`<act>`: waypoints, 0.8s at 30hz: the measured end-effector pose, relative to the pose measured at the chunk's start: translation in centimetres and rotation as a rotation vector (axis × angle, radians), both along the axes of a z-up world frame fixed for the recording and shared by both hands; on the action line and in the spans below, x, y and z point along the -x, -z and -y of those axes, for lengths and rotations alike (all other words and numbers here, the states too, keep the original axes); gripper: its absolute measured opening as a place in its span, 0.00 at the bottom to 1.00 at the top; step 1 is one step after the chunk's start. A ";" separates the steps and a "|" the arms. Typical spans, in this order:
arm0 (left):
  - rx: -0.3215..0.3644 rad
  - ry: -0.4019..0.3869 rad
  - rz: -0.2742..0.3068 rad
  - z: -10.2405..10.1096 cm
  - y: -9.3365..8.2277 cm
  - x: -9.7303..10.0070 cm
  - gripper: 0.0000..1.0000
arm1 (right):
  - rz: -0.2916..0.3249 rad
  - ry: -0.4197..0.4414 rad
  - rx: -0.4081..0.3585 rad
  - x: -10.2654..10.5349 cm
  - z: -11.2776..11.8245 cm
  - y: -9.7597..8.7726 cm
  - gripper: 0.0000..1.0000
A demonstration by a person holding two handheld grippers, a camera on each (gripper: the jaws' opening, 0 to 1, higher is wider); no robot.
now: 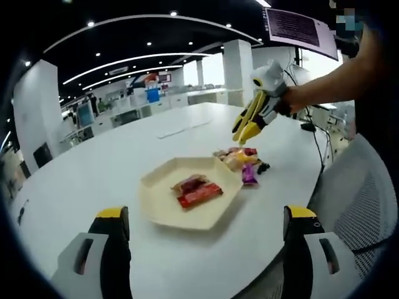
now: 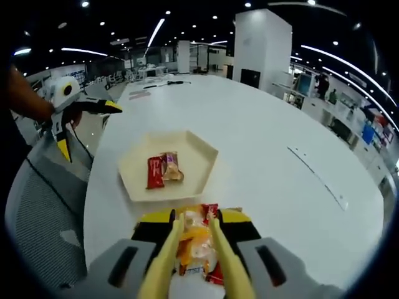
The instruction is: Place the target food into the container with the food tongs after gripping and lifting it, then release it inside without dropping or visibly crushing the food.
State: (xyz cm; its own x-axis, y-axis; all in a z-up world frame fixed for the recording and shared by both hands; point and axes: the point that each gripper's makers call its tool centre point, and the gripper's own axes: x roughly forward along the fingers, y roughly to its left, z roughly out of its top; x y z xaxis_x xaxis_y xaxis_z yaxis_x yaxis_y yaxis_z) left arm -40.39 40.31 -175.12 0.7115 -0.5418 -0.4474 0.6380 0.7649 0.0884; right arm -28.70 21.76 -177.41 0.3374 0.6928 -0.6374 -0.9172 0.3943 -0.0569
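Tongs (image 2: pixel 194 261), yellow, ride in your right gripper (image 1: pixel 246 132), arms nearly closed around an orange snack packet (image 2: pixel 195 244) atop the small pile of packets (image 1: pixel 240 161) on the white table (image 1: pixel 93 180). Cream hexagonal tray (image 1: pixel 156 193) sits just beside the pile, holding two packets (image 1: pixel 196 190). Your left gripper (image 1: pixel 206 227) hangs wide open and empty, near the tray.

one hexagonal cream tray (image 1: pixel 156 198), two wrapped snacks (image 1: pixel 196 190) inside it, several more packets (image 1: pixel 240 161) piled beside it, exact number unclear
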 end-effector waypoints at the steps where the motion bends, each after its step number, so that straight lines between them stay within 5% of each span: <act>1: 0.008 -0.022 -0.017 -0.3 0.4 -0.1 0.99 | 0.001 0.002 0.004 -0.2 -0.1 0.2 0.26; 3: -0.006 -0.053 -0.059 -0.8 1.2 -0.1 0.99 | -0.015 0.008 -0.008 -0.2 -0.4 0.3 0.26; 5: -0.016 -0.036 -0.016 -0.7 0.8 -0.3 0.99 | -0.019 0.002 -0.013 -0.2 -0.7 0.6 0.26; 8: -0.028 -0.037 -0.060 -1.0 1.9 -0.1 0.99 | -0.018 -0.025 0.029 -0.1 -0.7 1.9 0.26; 15: -0.013 -0.046 -0.065 -1.1 1.8 -0.2 0.98 | -0.042 -0.022 0.025 -0.4 -1.2 3.2 0.26; 24: -0.039 -0.021 -0.084 -0.8 2.4 0.1 0.97 | -0.061 -0.018 0.011 -0.2 -2.0 3.4 0.27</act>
State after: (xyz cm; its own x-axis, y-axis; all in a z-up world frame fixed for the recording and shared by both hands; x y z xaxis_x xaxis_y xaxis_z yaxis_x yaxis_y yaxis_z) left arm -40.51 41.09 -177.55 0.6819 -0.5079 -0.5264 0.6280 0.7754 0.0654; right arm -28.51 23.76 -180.83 0.2856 0.6911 -0.6640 -0.9260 0.3774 -0.0055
